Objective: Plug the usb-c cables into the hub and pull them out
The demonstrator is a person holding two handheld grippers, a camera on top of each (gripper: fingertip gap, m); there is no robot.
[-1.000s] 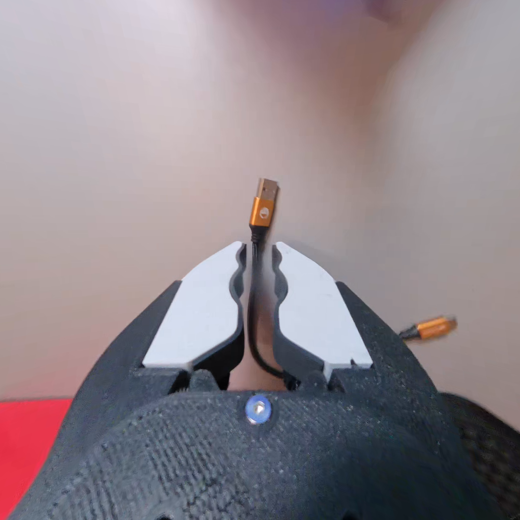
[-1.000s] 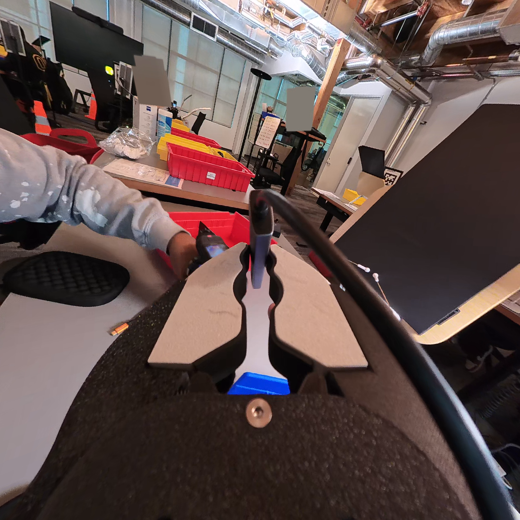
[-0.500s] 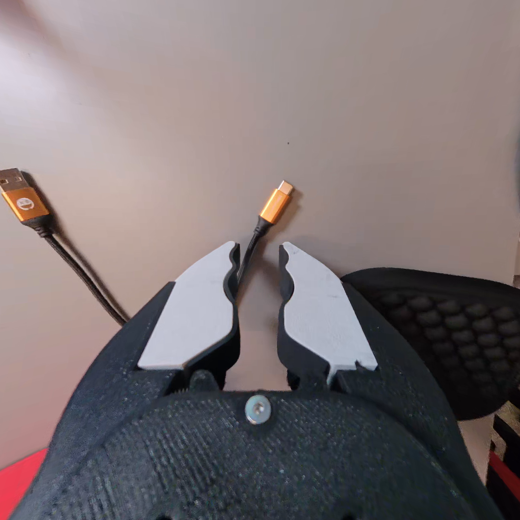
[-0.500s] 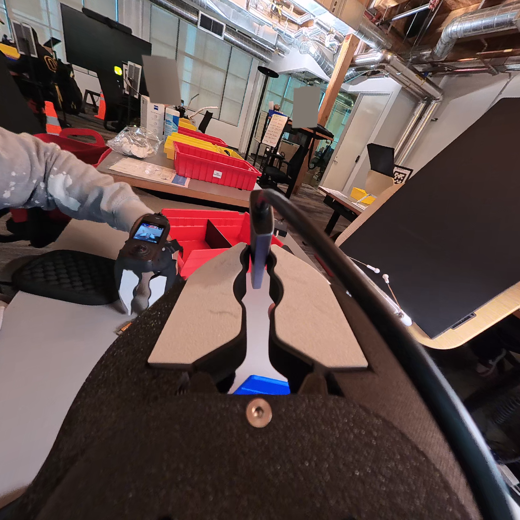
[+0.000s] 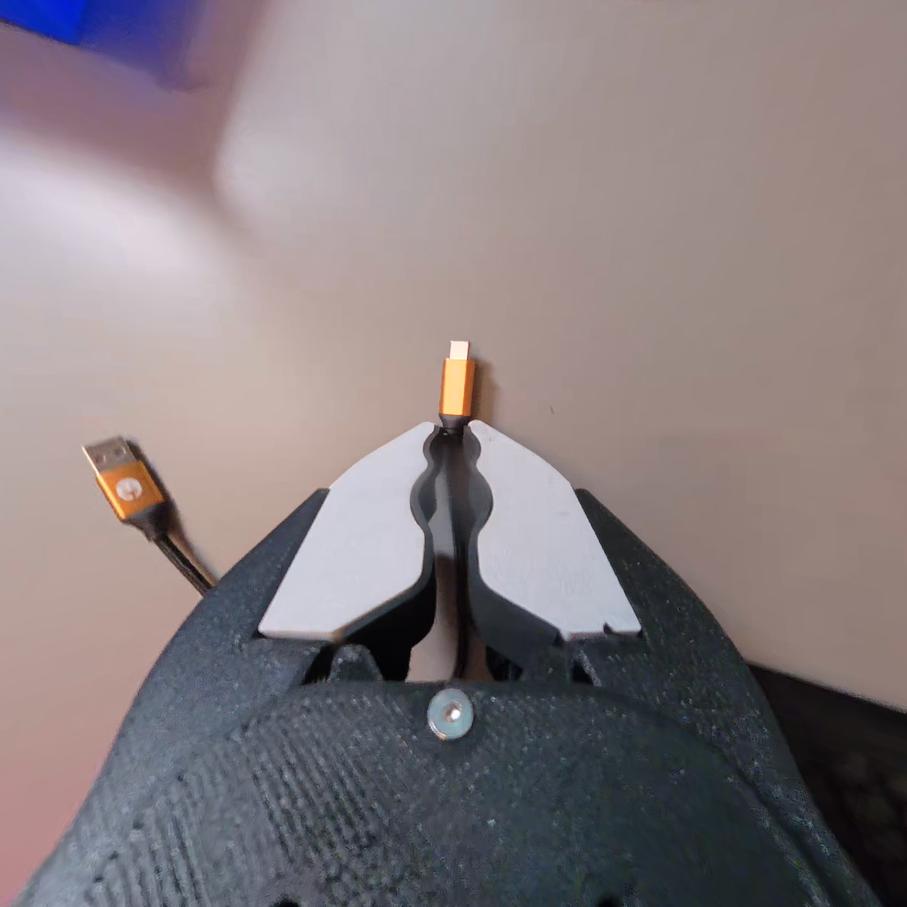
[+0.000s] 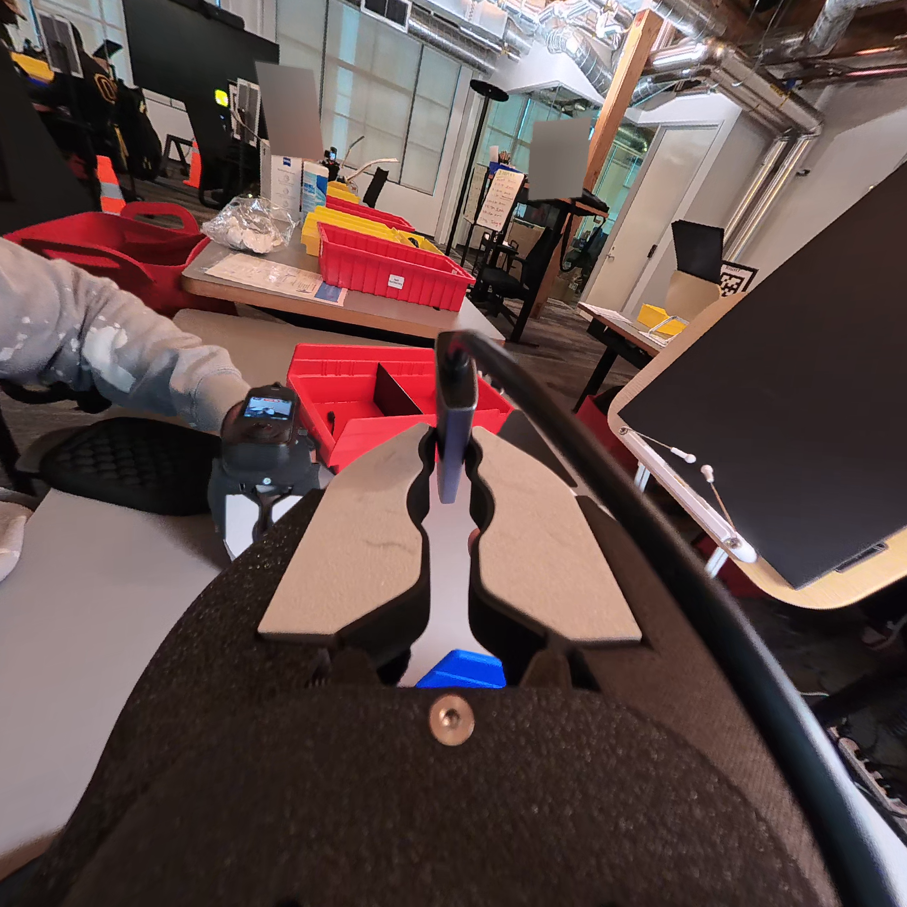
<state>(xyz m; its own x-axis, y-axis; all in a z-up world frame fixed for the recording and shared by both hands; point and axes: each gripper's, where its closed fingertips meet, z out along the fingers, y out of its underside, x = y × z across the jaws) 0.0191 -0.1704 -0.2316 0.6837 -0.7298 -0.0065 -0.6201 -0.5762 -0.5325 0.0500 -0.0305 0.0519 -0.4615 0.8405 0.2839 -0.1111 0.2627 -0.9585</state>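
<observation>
In the left wrist view my left gripper (image 5: 452,428) is shut on the black braided cable just behind its orange USB-C plug (image 5: 456,384), which sticks out past the fingertips over the grey table (image 5: 638,245). The cable's other end, an orange USB-A plug (image 5: 122,483), lies to the left. In the right wrist view my right gripper (image 6: 452,439) is shut on a slim dark grey hub (image 6: 454,422), held upright, with its thick black lead (image 6: 613,491) arching off to the right. The left gripper (image 6: 245,520) also shows there, low over the table at left, held by a hand in a grey sleeve.
A red divided bin (image 6: 387,397) sits on the table beyond the hub. A black honeycomb pad (image 6: 127,461) lies at left. A blue box (image 6: 461,668) shows under the right gripper and blurred at top left in the left wrist view (image 5: 98,39). A black board (image 6: 785,383) leans at right.
My left gripper closed on the cable behind the USB-C plug, which now points straight ahead. The view shifted and the USB-A end moved lower left. The right gripper held the hub still.
</observation>
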